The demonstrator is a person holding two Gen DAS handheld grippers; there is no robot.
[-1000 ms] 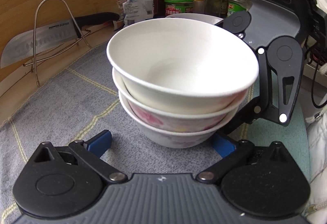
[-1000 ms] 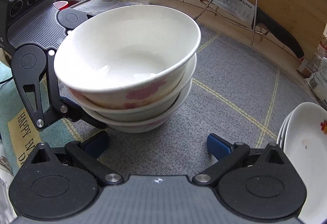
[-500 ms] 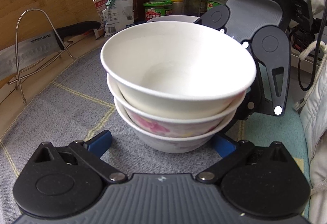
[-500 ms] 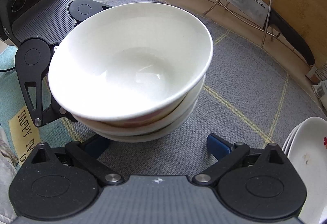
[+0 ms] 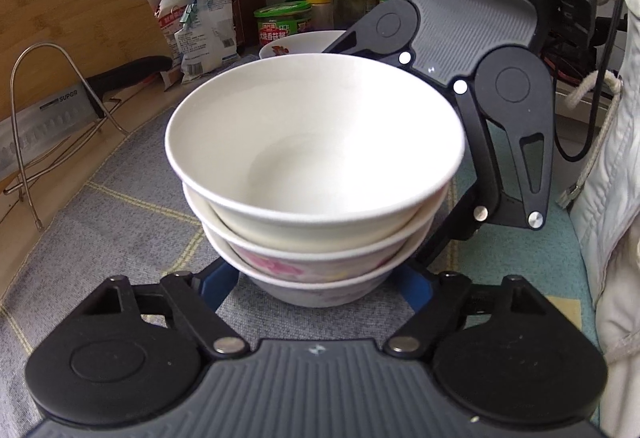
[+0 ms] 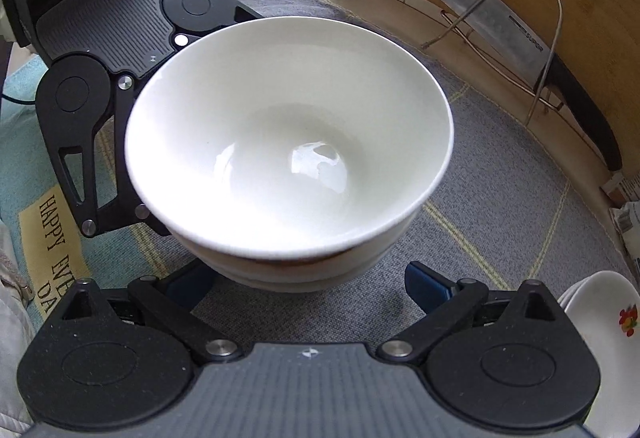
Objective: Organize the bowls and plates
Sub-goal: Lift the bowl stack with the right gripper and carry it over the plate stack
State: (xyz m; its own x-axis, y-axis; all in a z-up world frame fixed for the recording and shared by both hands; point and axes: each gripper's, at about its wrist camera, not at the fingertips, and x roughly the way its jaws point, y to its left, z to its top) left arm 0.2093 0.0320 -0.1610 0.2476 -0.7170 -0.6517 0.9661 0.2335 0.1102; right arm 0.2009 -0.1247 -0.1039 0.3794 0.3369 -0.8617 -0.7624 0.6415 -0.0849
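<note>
Three nested bowls (image 5: 316, 158) stand stacked on the grey mat (image 5: 120, 222); the top one is plain white and the lower two carry pink flowers. My left gripper (image 5: 316, 288) is closing, and its blue pads (image 5: 216, 286) press against the base of the bottom bowl. From the opposite side, my right gripper (image 6: 308, 286) stands open around the same stack (image 6: 288, 142); its right pad (image 6: 428, 286) is clear of the bowl. White flowered plates (image 6: 600, 318) lie at the right edge of the right wrist view and show behind the bowls (image 5: 304, 42) in the left wrist view.
A cleaver (image 6: 500, 26) rests in a wire rack (image 5: 52, 110) against a wooden cutting board (image 5: 72, 18). Bottles, jars and packets (image 5: 280, 22) line the back wall. A teal mat (image 6: 24, 166) and a person's pale sleeve (image 5: 616, 198) lie beside the grey mat.
The left gripper's blue pads have drawn in against the bottom bowl. Both wrists rolled slightly, and the right view now looks more steeply into the top bowl.
</note>
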